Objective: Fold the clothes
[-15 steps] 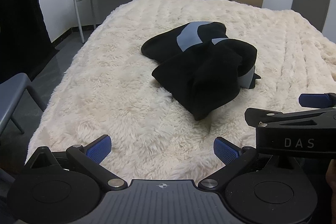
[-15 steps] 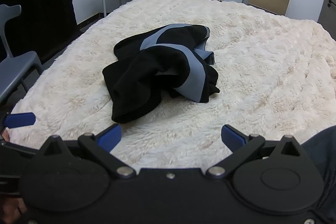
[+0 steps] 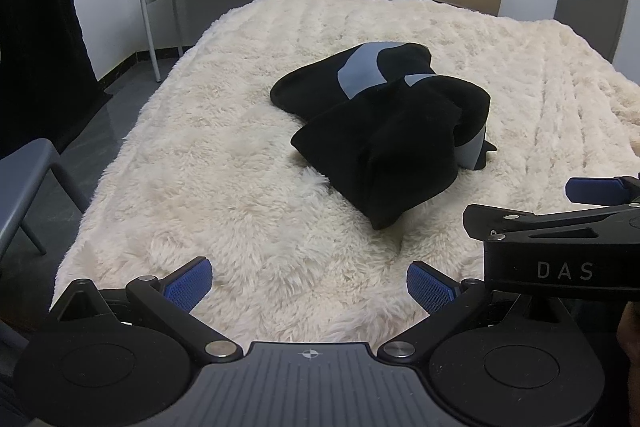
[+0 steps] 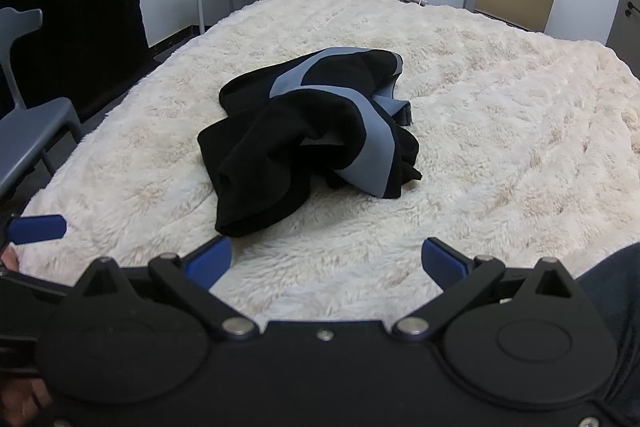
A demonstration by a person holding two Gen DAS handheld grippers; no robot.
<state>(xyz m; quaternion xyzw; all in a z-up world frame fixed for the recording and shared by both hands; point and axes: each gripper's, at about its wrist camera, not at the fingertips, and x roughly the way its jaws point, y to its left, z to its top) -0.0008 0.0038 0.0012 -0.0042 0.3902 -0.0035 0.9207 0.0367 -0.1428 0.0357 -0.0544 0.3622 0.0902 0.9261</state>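
As it lies: bed [image 3: 224,163] carries the garment [image 3: 384,147], bunched and unfolded, mid-bed.
Long axis: runs from near tip to far end, slanting leftward.
Direction: ahead of both tongs, well apart.
Nearer: right tongs [image 4: 326,259], near tip just beyond.
Left tongs [image 3: 308,279]: wide, empty.
Right tongs: wide, empty.

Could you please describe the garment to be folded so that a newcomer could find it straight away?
Look at the cream shaggy blanket covering the bed. Near its middle lies one crumpled garment, alone on the pile. It is black with curved grey-blue panels, the only dark thing on the pale blanket.
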